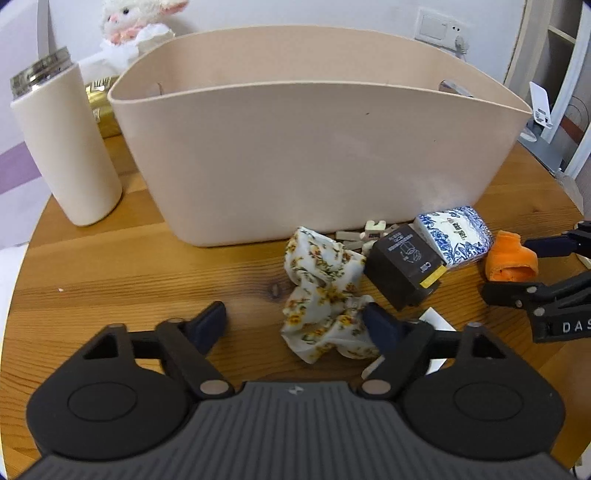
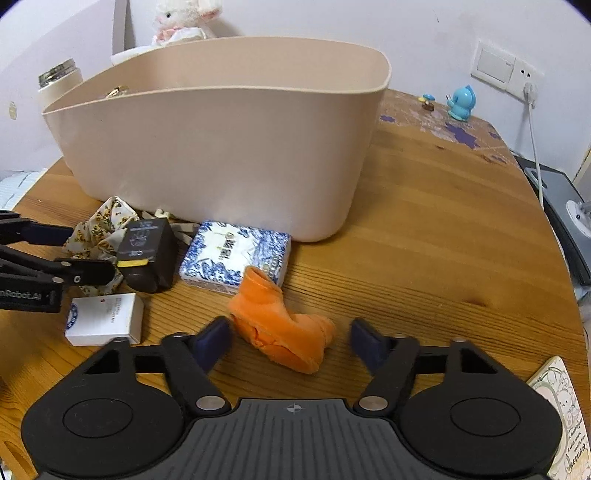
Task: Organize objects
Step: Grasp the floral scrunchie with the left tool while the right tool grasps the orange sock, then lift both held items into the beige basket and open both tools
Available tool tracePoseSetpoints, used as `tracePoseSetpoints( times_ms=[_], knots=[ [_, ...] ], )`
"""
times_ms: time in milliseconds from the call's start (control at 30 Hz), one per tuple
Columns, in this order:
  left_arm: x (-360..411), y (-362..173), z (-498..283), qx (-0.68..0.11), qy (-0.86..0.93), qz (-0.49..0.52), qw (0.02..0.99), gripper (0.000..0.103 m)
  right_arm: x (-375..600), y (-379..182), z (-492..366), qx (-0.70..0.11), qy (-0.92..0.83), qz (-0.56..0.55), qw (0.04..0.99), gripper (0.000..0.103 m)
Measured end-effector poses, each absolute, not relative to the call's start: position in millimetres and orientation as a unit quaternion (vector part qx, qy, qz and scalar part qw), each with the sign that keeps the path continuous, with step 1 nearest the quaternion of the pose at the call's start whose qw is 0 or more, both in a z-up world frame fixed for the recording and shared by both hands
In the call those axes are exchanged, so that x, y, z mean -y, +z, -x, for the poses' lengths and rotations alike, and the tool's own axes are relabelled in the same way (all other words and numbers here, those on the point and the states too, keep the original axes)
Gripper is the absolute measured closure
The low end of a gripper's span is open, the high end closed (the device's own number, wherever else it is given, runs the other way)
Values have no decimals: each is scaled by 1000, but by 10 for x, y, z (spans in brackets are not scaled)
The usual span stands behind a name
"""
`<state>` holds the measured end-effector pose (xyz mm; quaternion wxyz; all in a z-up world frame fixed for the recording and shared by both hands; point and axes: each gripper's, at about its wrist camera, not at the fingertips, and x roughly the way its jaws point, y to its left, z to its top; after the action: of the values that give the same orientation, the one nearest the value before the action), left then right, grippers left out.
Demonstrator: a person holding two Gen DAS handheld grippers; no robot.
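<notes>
A tall beige bin [image 1: 303,147] stands on the round wooden table; it also shows in the right wrist view [image 2: 221,147]. In front of it lie a floral cloth scrunchie [image 1: 325,295], a dark box [image 1: 404,266], a blue-and-white patterned box [image 1: 456,230], an orange cloth piece [image 2: 280,328] and a white box [image 2: 105,319]. My left gripper [image 1: 295,325] is open, its right finger touching the scrunchie's edge. My right gripper [image 2: 290,341] is open, its jaws on either side of the orange piece.
A cream bottle [image 1: 62,144] with a metal top and a gold can [image 1: 101,107] stand left of the bin. A plush toy [image 1: 129,22] sits behind. Small beige pieces [image 1: 364,234] lie by the bin's base. A blue figurine [image 2: 461,103] stands far right.
</notes>
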<state>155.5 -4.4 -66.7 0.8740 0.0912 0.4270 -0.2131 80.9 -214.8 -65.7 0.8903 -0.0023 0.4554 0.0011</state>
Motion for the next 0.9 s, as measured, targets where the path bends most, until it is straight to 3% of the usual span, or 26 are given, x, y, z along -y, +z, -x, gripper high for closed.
tracePoseSetpoints(
  times_ms=[33, 100, 200, 367, 900],
  knots=[
    [47, -659, -1540, -423, -218, -94, 874, 35, 2137, -647, -800, -455, 3, 2, 891, 52],
    [48, -639, -1513, -421, -229, -95, 873, 56, 2117, -633, -775, -453, 6, 3, 891, 62],
    [34, -612, -1492, -423, -238, -93, 869, 77, 2085, -614, -754, -451, 10, 7, 892, 87],
    [-24, -598, -1444, -423, -240, -96, 868, 90, 2074, -590, -691, -450, 9, 8, 893, 89],
    [-223, -104, -1181, -370, -235, -86, 894, 91, 2152, 85, -452, -366, 10, 1, 931, 89]
  ],
)
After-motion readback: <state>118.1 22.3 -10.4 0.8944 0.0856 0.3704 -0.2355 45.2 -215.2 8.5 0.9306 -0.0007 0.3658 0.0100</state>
